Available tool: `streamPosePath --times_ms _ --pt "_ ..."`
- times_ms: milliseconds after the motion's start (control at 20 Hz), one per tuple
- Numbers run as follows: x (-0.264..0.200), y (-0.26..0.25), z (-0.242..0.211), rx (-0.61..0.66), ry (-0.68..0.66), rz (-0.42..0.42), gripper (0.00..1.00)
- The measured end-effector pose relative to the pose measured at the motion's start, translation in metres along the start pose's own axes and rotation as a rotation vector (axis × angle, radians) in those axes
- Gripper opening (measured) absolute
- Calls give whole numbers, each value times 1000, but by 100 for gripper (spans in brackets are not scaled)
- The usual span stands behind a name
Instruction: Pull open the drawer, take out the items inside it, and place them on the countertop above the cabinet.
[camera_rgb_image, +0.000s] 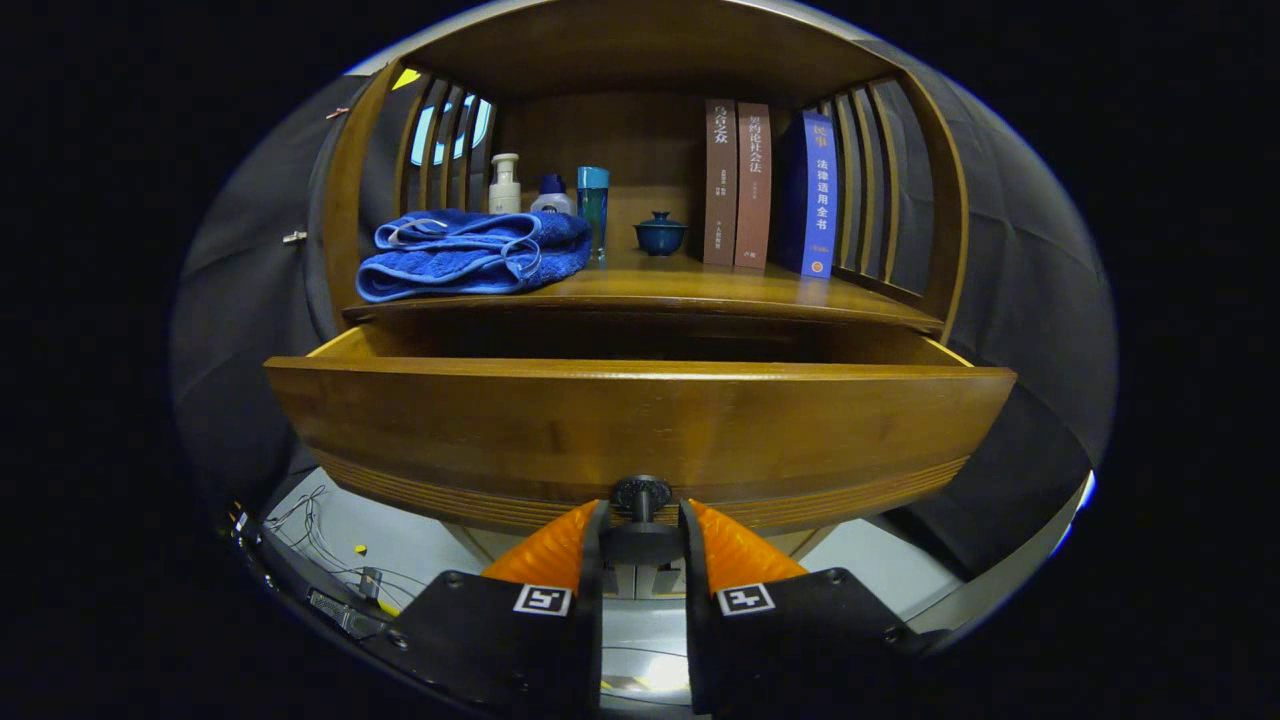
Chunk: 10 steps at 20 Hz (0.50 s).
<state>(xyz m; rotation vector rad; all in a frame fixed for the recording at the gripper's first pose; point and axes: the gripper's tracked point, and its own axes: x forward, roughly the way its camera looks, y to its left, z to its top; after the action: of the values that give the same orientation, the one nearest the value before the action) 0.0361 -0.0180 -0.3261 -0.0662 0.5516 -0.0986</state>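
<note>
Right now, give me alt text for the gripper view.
The gripper is shut on the round dark knob of a pulled-out wooden drawer. On the countertop above lie a folded blue towel, bottles and upright books.

Dark cloth wall behind; pale floor below.

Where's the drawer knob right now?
In the gripper view, the drawer knob sits between the gripper's fingers, low at the middle of the pulled-out drawer front, below the countertop.
</note>
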Motion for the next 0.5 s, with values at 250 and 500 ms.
streamPosePath --times_ms 250,500 --pt "-30 -2 -13 6 20 -14 38" --pt "-56 -3 -26 10 23 -11 38"
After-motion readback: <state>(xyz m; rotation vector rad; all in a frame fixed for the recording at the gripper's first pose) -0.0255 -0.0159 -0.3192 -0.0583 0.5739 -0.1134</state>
